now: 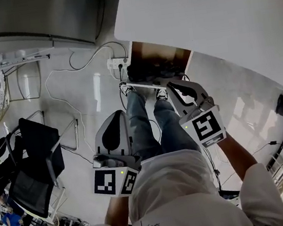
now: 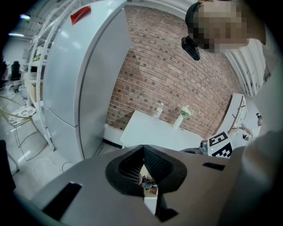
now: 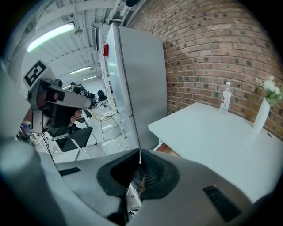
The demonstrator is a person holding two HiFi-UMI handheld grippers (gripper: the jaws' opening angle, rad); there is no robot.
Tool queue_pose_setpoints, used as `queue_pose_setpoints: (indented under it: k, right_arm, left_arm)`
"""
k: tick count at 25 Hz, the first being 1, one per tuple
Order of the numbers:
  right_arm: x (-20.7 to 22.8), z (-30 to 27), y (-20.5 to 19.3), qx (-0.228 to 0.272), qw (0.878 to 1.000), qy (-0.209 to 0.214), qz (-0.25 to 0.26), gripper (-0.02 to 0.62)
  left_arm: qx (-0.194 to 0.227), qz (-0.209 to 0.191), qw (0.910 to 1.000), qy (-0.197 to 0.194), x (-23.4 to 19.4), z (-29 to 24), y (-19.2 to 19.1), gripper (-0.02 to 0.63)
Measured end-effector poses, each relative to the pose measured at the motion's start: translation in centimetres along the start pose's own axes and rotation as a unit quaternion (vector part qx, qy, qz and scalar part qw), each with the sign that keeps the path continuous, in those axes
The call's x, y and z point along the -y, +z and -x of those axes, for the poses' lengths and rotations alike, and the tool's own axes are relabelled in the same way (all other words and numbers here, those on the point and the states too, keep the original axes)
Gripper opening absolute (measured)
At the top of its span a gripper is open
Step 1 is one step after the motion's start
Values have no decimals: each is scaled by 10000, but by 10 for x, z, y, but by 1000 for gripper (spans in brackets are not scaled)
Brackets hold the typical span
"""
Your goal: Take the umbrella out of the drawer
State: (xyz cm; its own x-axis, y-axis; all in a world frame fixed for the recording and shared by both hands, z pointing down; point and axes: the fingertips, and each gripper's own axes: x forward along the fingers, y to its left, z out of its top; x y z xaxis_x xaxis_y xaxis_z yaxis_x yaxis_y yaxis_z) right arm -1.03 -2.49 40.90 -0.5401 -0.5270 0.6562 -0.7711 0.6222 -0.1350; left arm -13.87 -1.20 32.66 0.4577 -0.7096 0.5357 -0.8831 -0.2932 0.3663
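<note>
- My left gripper (image 2: 143,149) and right gripper (image 3: 140,153): matt grey plastic shells, ribbed black inside the jaws.
- Table (image 1: 196,20), 1 o'clock: smooth matt white top.
- Floor (image 1: 93,98), 11 o'clock: glossy, throwing back light.
- Wall (image 3: 212,53): rough brick.
- Fridge (image 3: 141,70): smooth, satin grey.
- My jeans (image 1: 144,130): denim cloth.

The table (image 1: 197,25) stands ahead of me against the brick wall (image 3: 208,53), with a bottle (image 3: 226,97) and a vase (image 3: 263,112) on its far side near that wall. Its open drawer (image 1: 158,61) juts from under the near edge just beyond my shoes (image 1: 127,90), a power strip (image 1: 117,63) on the floor (image 1: 79,108) just left of it. The fridge (image 3: 137,79) stands left of the table, a chair (image 1: 34,160) well off to my left.
</note>
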Motion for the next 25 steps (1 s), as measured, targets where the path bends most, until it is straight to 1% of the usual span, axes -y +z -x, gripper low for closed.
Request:
queue_pose_setpoints:
  k: [9,17,25]
  right_arm:
    - [4,-25,-24,-250,9997,32,4,18]
    - [7,-48,-51,-493,9988,35,22,18]
    - [9,-71,-74,-704,9974,134,47,29]
  left_arm:
    - [-101,67,9999,-16,-11,-12,-9,17]
    - [-270,133,9995,-81,-15,-23,-24,17]
    - [-464,187,9987,-91,-22,-35,-41,17]
